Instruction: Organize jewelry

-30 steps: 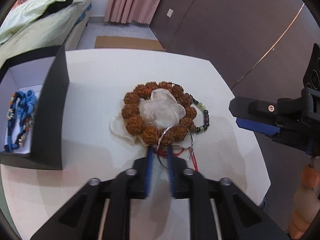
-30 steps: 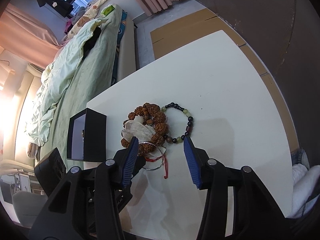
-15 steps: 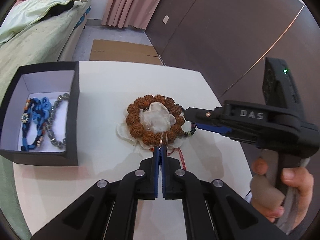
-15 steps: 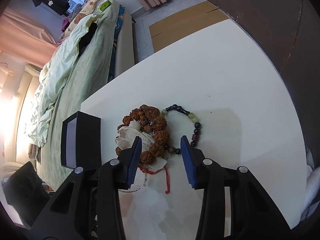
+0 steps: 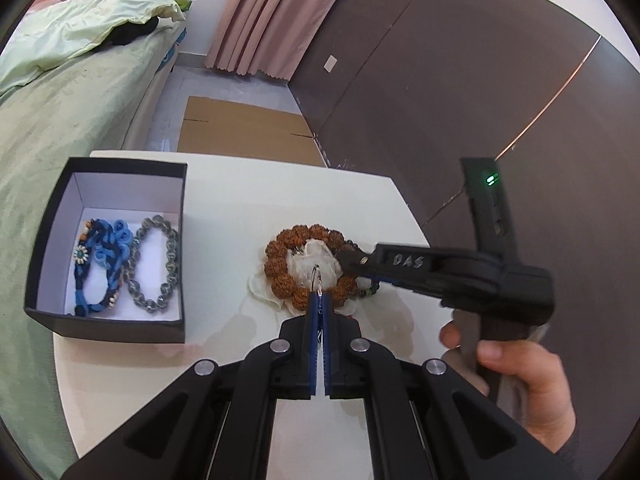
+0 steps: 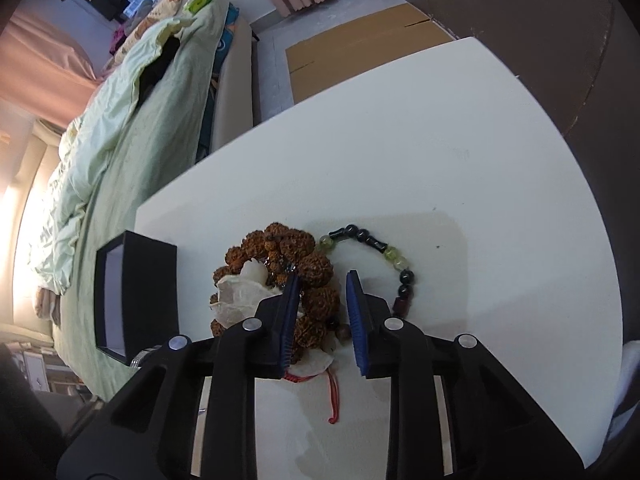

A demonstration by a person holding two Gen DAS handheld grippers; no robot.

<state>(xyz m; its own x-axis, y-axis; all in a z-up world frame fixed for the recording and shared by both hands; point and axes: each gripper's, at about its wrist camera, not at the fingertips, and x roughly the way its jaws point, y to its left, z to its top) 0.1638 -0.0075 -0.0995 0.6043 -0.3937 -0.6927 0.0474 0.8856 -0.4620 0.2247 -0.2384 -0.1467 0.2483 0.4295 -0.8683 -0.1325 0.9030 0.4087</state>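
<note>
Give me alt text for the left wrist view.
The left gripper is shut on a thin silver ring above a brown bead bracelet on the white table; the black box sits left.

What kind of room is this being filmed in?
Most likely a bedroom at home: a bed with a pale green quilt stands beside the white table, and pink curtains hang behind.

Rough seeds, smooth table
Your knobbly brown seed-bead bracelet [image 6: 310, 276] looks rough and matt; the thin silver metal ring [image 5: 316, 278] shines; the white table [image 6: 440, 160] looks smooth.
</note>
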